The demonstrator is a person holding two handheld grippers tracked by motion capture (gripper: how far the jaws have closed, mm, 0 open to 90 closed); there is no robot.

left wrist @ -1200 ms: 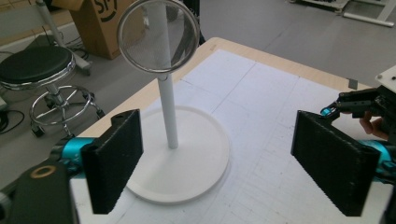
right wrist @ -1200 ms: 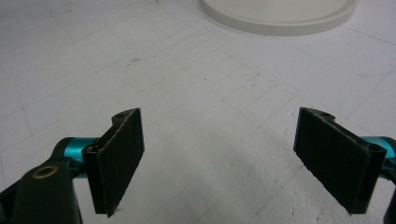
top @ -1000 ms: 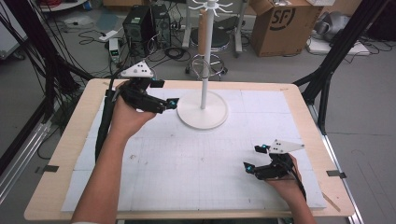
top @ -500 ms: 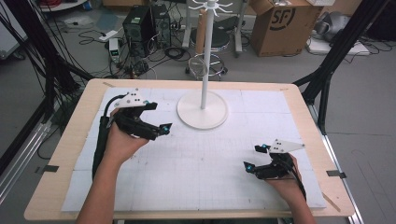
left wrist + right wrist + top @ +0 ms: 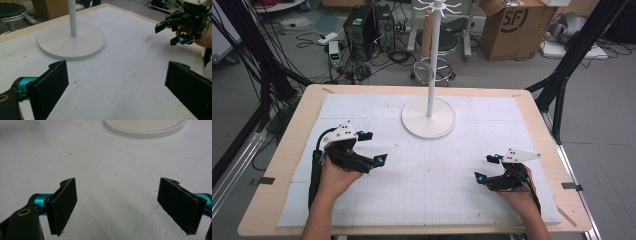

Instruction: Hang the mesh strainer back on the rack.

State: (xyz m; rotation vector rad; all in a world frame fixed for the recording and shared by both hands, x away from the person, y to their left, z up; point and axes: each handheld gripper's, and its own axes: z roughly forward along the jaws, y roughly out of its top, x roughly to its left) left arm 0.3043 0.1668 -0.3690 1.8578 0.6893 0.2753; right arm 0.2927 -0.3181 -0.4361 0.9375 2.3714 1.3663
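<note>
Brown cardboard box (image 5: 517, 25) marked "SF", both claws spread, empty

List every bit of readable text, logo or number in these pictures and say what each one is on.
"SF" in a ring: printed on the side of the cardboard box on the floor behind the table, in the high view.
The small device on the floor near the computer tower shows a lit green spot; too small to read.
The white mat, the stand base and both grippers carry no legible text.

stand (image 5: 428, 118) mid-rear on mat (image 5: 422, 185); grippers flanking front
</note>
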